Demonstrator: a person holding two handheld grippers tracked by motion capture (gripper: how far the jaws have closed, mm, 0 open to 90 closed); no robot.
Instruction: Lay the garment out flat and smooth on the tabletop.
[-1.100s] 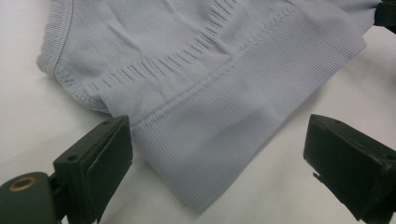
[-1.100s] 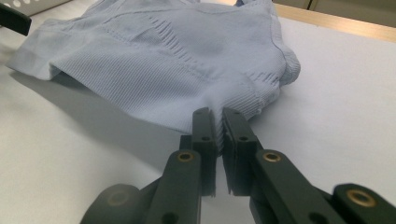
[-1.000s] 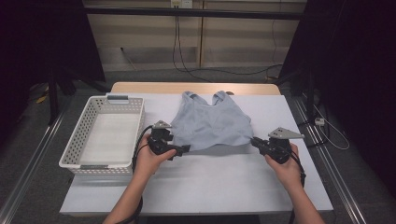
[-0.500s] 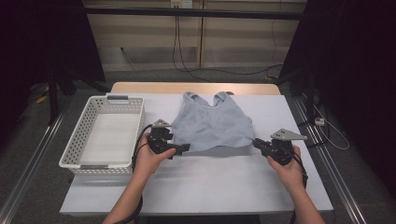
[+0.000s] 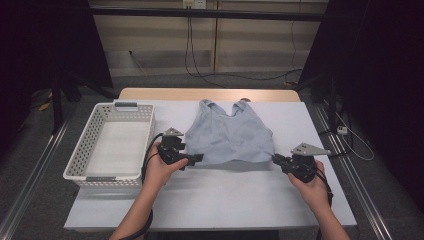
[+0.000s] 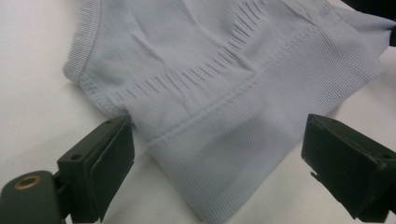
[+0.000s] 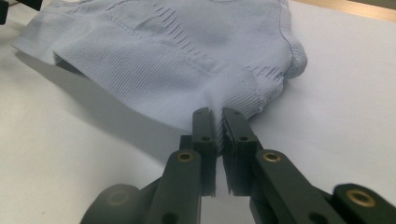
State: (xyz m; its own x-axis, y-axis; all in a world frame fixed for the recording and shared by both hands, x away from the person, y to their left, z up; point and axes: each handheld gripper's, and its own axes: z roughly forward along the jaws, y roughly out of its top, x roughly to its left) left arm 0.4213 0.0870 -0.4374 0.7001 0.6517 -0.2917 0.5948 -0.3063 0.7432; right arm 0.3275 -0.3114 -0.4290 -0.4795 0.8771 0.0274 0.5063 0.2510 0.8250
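Observation:
A pale blue-grey ribbed top (image 5: 230, 137) lies flat on the white table (image 5: 225, 205), straps toward the far edge. My left gripper (image 5: 198, 159) sits at the top's near left hem corner. In the left gripper view its jaws stand open, with the hem (image 6: 224, 140) lying between them and neither pad touching it; the left gripper (image 6: 215, 161) rests low over the table. My right gripper (image 5: 275, 159) is at the near right hem corner. The right gripper (image 7: 219, 119) is shut on a pinch of the top's hem (image 7: 233, 100), which is lifted slightly off the table.
A white slotted plastic basket (image 5: 75, 167) stands on the table's left side, beside the left hand. A wooden strip (image 5: 210, 94) runs along the table's far edge. Metal rails flank the table, and cables (image 5: 350, 145) lie to the right.
The right gripper has drifted slightly right and toward the near edge with the hem corner in it. The left gripper has stayed in place.

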